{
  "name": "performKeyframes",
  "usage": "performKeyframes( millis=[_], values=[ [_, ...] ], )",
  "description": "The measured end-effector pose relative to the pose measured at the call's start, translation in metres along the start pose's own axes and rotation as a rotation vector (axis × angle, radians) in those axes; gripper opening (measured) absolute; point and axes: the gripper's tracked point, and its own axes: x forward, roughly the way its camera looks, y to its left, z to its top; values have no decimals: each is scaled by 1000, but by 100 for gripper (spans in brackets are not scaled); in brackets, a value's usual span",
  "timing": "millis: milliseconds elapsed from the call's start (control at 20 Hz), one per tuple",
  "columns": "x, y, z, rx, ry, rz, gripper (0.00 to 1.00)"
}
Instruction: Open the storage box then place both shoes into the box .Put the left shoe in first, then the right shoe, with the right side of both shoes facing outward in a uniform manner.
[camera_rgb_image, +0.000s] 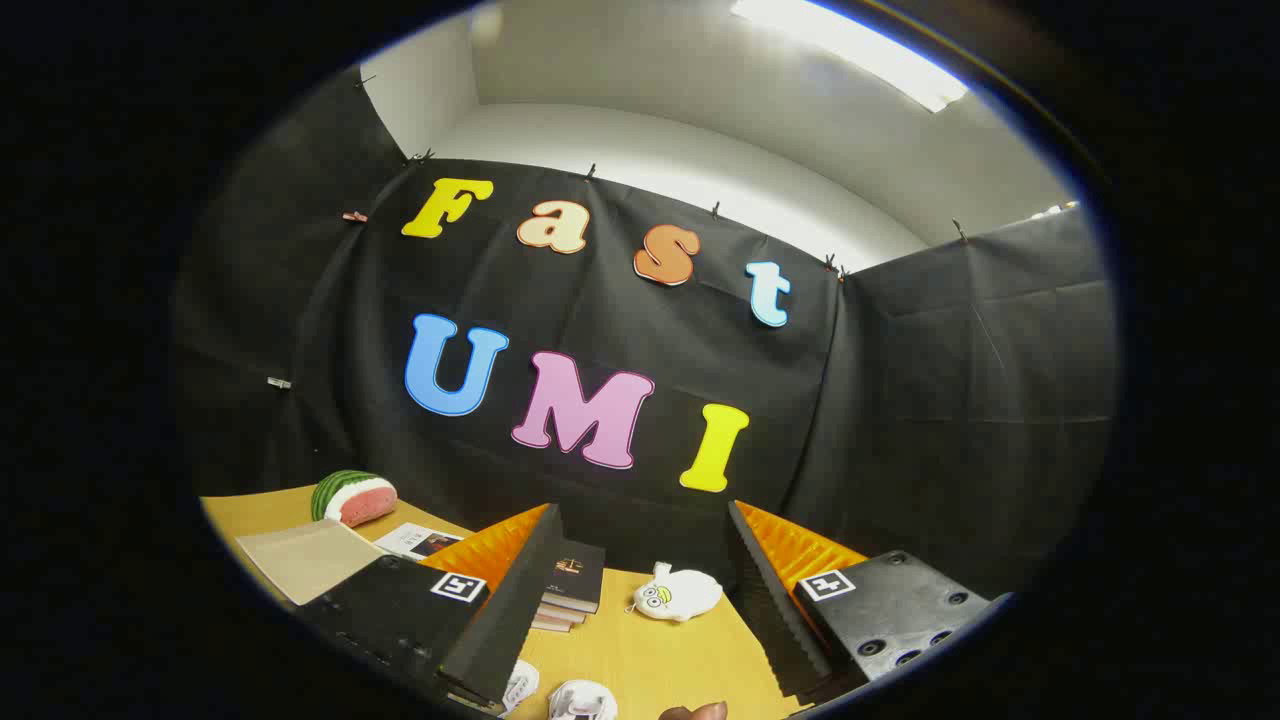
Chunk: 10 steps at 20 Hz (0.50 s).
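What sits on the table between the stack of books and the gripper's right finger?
In the gripper view, a white plush toy lies on the wooden table between the stack of books and the open gripper.

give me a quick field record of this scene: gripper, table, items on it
hand-held gripper: fingers spread apart, open, nothing between them
surface: yellow wooden table
between the fingers: white plush toy with cartoon eyes, lying on the table
beside the toy: stack of dark-covered books
far side: watermelon-slice plush, tan paper sheet next to it
near the fingertips: white shoes, partly visible
storage box: cannot tell
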Motion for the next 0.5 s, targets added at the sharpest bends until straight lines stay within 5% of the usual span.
performKeyframes(
  millis=[500],
  values=[
    [-2, 7, 1, 6, -1, 3, 97]
  ],
)
